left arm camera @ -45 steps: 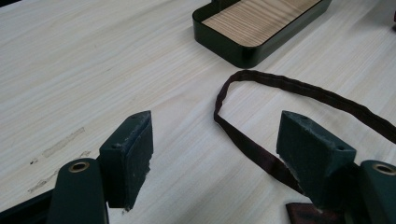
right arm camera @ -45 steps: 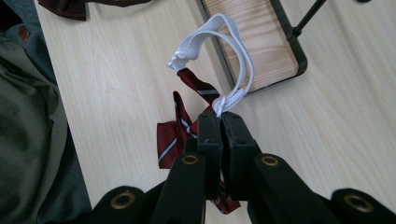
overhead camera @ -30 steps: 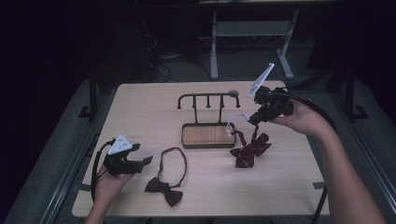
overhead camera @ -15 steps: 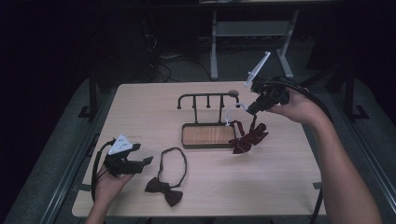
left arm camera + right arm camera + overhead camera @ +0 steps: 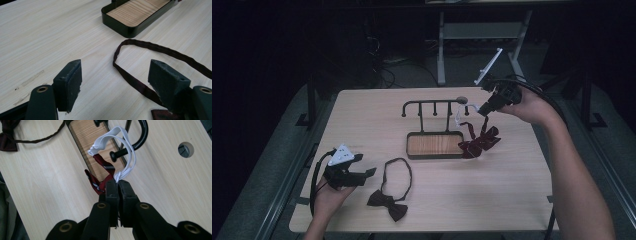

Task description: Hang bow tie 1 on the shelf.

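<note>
Right hand-held gripper (image 5: 117,185) closed on white elastic band (image 5: 117,135) of red bow tie (image 5: 479,140) beside black rack (image 5: 434,107), left hand-held gripper (image 5: 116,82) wide open, empty, well left of rack, on bench (image 5: 512,190).

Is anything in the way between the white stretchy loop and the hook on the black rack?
Nothing visible blocks it. The right gripper pinches the white elastic loop of the dark red striped bow tie, beside the black metal rack's knobbed end peg.

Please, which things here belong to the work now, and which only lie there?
In use: right tongs shut on white elastic band of red striped bow tie; hook rack.
Lying about: dark bow tie, left tongs, open.
</note>
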